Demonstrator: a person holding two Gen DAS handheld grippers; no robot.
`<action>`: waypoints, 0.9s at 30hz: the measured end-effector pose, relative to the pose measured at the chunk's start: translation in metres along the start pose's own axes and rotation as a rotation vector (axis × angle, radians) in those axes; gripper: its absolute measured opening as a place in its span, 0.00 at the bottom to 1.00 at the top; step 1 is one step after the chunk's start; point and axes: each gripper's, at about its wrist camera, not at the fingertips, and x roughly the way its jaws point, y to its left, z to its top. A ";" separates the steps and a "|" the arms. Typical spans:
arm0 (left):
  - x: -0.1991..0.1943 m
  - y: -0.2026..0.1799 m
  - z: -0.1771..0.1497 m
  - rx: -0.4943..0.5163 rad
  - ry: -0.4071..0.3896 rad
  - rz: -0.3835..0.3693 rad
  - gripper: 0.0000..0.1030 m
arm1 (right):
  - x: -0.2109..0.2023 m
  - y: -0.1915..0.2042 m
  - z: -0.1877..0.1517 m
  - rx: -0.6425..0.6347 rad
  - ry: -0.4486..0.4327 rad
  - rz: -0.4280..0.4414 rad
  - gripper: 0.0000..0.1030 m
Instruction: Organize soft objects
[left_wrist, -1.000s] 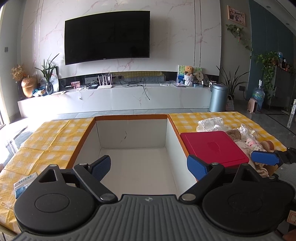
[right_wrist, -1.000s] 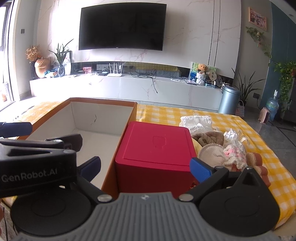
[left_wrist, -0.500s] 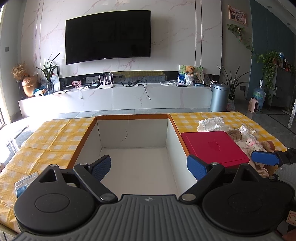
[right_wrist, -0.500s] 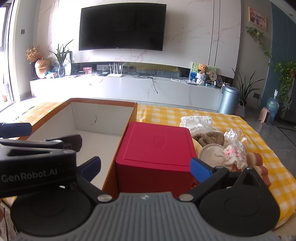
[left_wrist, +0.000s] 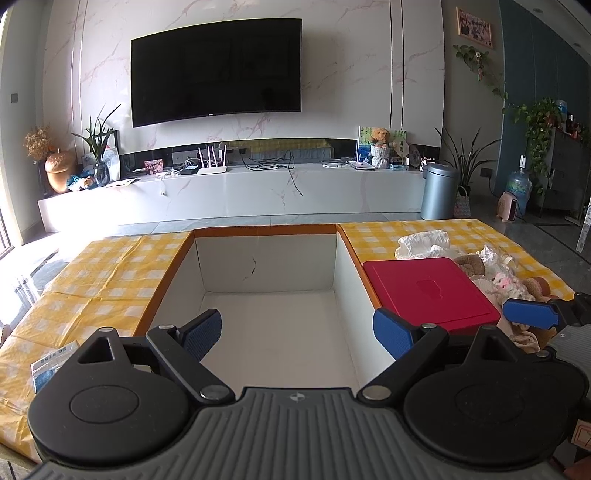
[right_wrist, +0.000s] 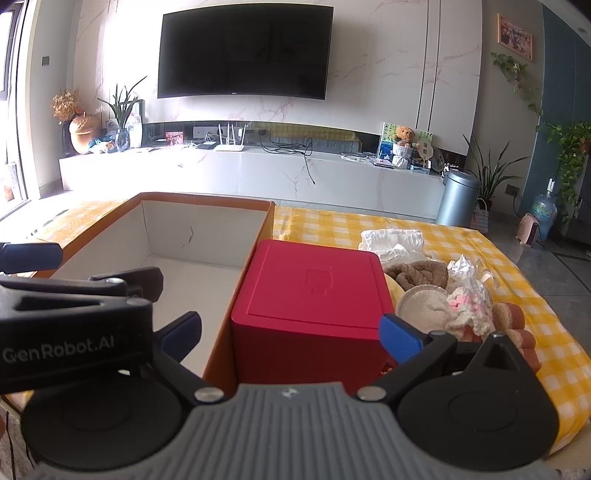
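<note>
A pile of soft objects (right_wrist: 454, 291) lies on the yellow checked tablecloth right of a red box (right_wrist: 314, 291): brown plush, a beige round pad, pink-white crochet and crinkled white wrap; the pile also shows in the left wrist view (left_wrist: 495, 277). An open cardboard box (left_wrist: 269, 317) with white walls and an orange rim stands left of the red box (left_wrist: 428, 291). My left gripper (left_wrist: 297, 334) is open and empty over the cardboard box's near edge. My right gripper (right_wrist: 291, 334) is open and empty just before the red box.
A white crumpled cloth (right_wrist: 393, 242) lies behind the pile. A small blue-white packet (left_wrist: 48, 363) lies on the cloth at the left. The table's right edge (right_wrist: 561, 332) drops to the floor. A TV wall and low cabinet stand far behind.
</note>
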 end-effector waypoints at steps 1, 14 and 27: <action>0.000 0.000 0.000 0.000 0.000 0.000 1.00 | 0.000 0.000 0.000 0.000 0.000 0.000 0.97; -0.001 0.003 -0.002 0.002 0.002 0.002 1.00 | 0.000 -0.001 -0.001 -0.003 0.005 -0.003 0.97; -0.006 -0.010 0.004 0.054 0.041 -0.077 1.00 | -0.003 -0.071 -0.001 0.098 0.115 -0.196 0.97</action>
